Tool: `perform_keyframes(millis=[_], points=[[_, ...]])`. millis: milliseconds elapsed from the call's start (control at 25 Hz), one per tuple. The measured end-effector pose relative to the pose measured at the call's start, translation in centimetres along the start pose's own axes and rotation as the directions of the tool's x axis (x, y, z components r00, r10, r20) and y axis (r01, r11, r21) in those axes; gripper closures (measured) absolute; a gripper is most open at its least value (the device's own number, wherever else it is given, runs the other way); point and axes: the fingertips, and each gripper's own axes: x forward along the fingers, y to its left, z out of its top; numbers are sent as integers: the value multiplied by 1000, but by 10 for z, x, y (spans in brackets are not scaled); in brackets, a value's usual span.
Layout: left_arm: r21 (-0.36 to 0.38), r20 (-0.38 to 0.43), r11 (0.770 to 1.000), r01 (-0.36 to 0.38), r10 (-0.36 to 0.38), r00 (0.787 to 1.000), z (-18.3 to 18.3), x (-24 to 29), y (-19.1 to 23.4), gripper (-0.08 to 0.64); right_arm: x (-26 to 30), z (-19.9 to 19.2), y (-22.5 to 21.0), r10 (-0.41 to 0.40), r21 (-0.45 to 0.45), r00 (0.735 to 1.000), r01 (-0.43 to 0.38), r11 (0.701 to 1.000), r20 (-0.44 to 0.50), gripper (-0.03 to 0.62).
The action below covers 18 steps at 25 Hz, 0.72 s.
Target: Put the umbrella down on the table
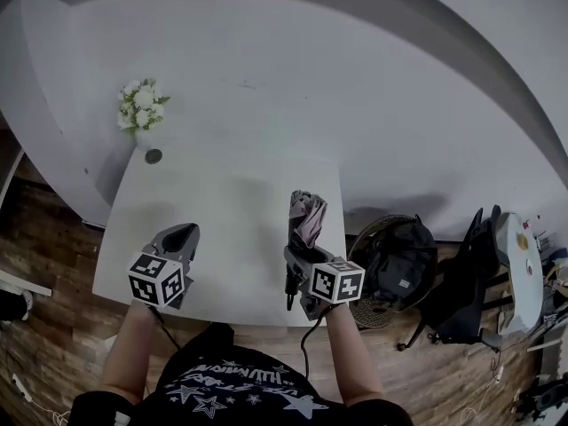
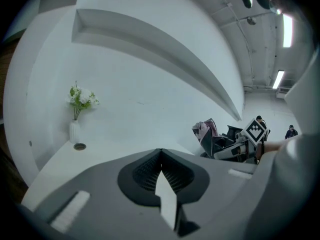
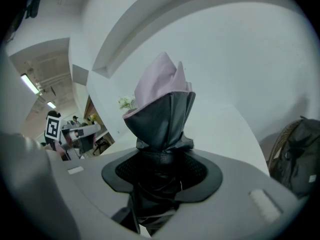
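Umbrella (image 1: pixel 307 216), folded, is clamped in my right gripper (image 1: pixel 300 257). Its long axis runs forward out of the jaws, above the table (image 1: pixel 222 193) near its right edge. My left gripper (image 1: pixel 177 238), jaws together and empty, hangs well apart.

Flowers (image 1: pixel 142 106) stand at the table's (image 1: pixel 222 202) far left corner; a bag (image 1: pixel 399 260), seemingly in a basket (image 1: pixel 366 235), sits right.
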Motion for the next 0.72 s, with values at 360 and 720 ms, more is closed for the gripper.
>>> perform_keyframes(millis=[360, 720], points=[[-1, -6, 1000, 24, -24, 1000, 29, 42, 37, 555, 48, 41, -29, -124, -154, 989, 110, 982, -81, 379], [-20, -54, 1000, 13, -14, 998, 20, 87, 76, 555, 109, 47, -56, -283, -509, 930, 131, 850, -233, 379]])
